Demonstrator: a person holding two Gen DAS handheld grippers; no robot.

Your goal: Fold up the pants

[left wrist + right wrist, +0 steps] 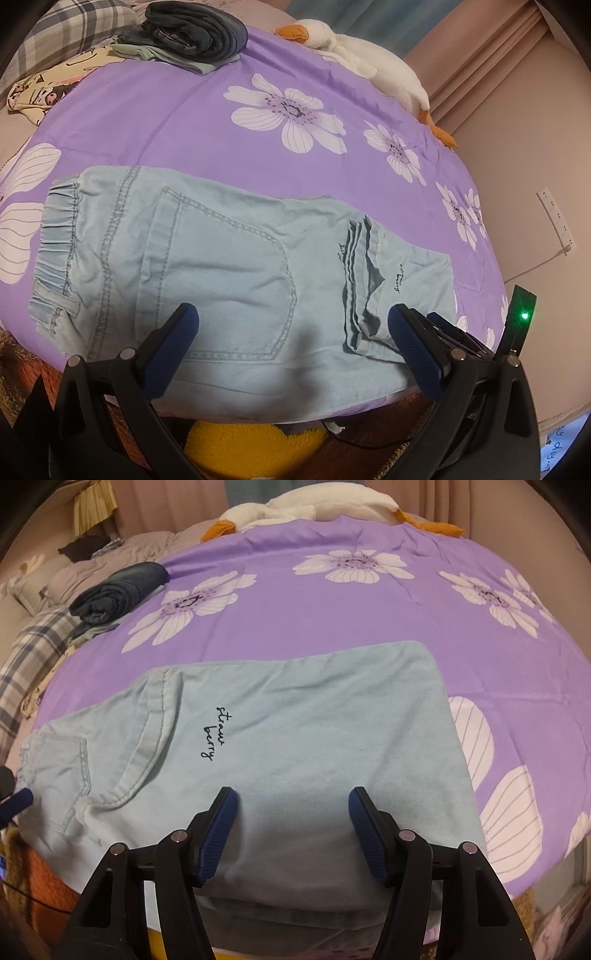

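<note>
Both grippers hang over the near edge of the pale blue pants [207, 258], which lie folded flat on a purple flowered bedspread [177, 118]. Left gripper [291, 317] has its fingers spread wide above the back pocket, with nothing pinched. Right gripper [293, 801] also stands spread over the folded leg, its pads clear of the cloth. Beyond the pants, a pile of dark folded clothes [195, 33] and a white plush duck [365, 55] rest at the bedspread's far edge.

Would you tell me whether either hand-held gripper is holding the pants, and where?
Neither: the left hand-held gripper and right are open above the pants.
</note>
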